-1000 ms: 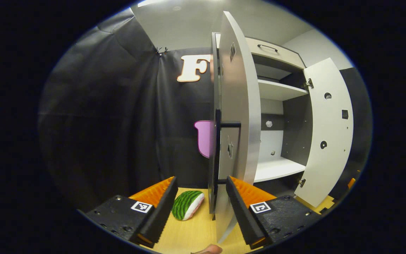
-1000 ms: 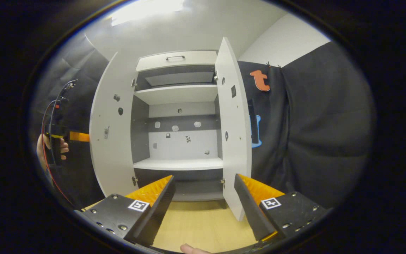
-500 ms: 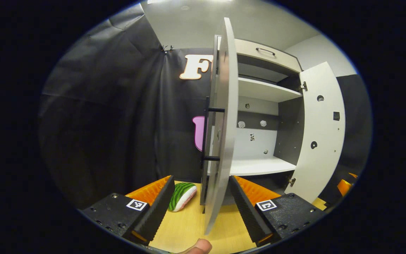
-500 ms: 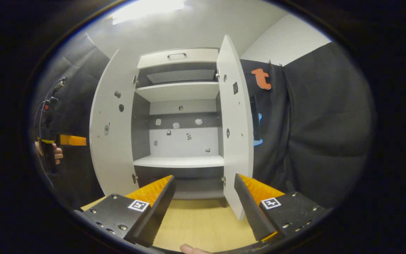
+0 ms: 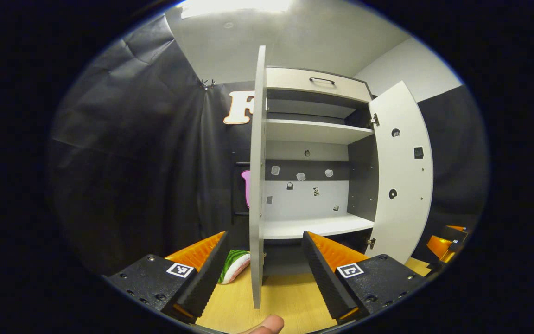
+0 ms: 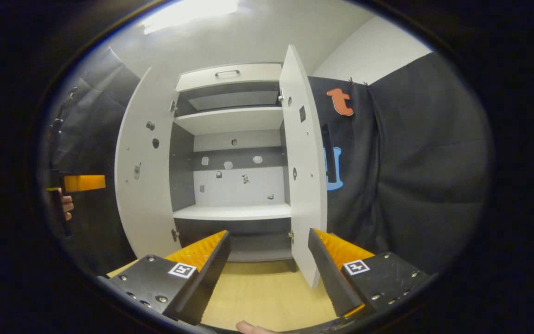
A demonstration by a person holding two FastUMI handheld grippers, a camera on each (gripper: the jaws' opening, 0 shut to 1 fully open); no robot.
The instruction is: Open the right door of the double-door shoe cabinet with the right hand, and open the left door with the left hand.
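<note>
Left gripper view: left door (image 5: 257, 185) upright, edge-on | right door (image 5: 403, 176) swung wide | both jaws apart, empty

My left gripper view is facing the left door's (image 5: 257, 185) edge closely; both views are sharing the open cabinet (image 6: 232, 127).

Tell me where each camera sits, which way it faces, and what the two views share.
Left gripper view: rides the left gripper, facing the left door edge-on; own fingers and a fingertip show.
Right gripper view: rides the right gripper, facing the open shoe cabinet head-on; own fingers and the left gripper, hand-held, far left.
Shared: both doors open, the right door, shelves, the wooden floor.
</note>
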